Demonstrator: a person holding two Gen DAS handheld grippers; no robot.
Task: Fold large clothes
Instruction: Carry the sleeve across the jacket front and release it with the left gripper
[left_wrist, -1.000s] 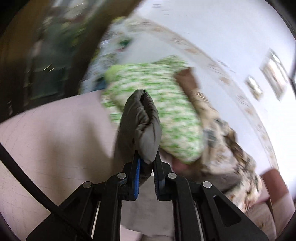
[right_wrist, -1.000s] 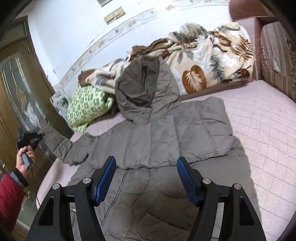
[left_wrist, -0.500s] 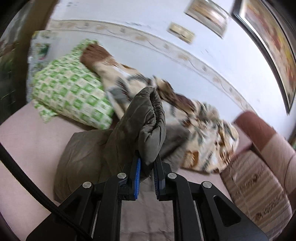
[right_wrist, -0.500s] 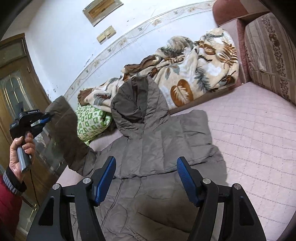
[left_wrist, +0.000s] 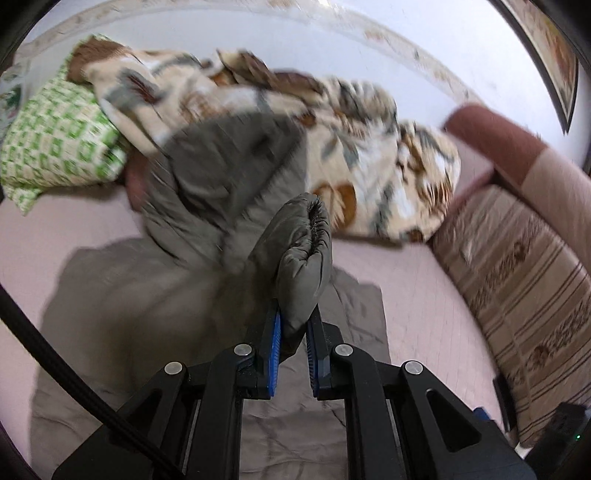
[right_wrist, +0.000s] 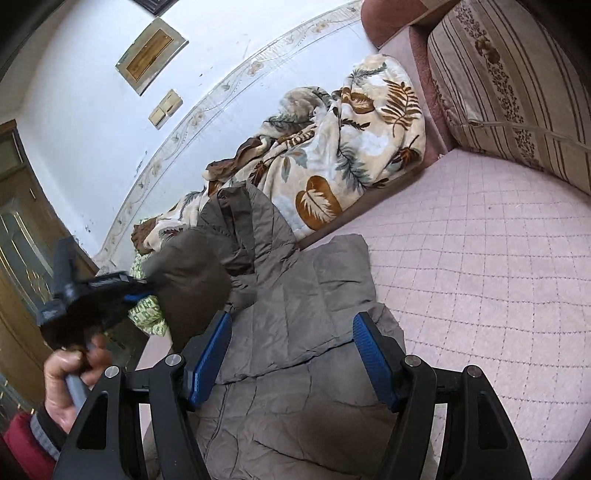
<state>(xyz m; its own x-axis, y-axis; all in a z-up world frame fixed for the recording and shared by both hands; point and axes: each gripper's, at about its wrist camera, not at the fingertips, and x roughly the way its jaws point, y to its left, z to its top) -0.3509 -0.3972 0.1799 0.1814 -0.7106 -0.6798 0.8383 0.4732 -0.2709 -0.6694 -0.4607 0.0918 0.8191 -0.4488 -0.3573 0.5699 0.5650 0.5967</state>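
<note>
A grey-brown padded jacket (right_wrist: 295, 332) lies spread on the pink quilted bed, hood (right_wrist: 251, 225) toward the wall. My left gripper (left_wrist: 293, 325) is shut on the jacket's sleeve cuff (left_wrist: 303, 251) and holds it in the air over the jacket body (left_wrist: 122, 302). In the right wrist view the left gripper (right_wrist: 140, 286) shows at the left with the raised sleeve (right_wrist: 188, 273). My right gripper (right_wrist: 291, 332) is open and empty, hovering above the jacket's middle.
A leaf-patterned blanket (right_wrist: 351, 155) and a green-white pillow (left_wrist: 59, 140) lie along the wall behind the jacket. A striped cushion (right_wrist: 517, 81) stands at the right. The pink quilted bed surface (right_wrist: 480, 266) extends to the right. A wooden door (right_wrist: 18, 258) is at the left.
My left gripper has carried the sleeve up and rightward, from beyond the bed's left side to above the jacket body. My right gripper stayed open over the jacket.
</note>
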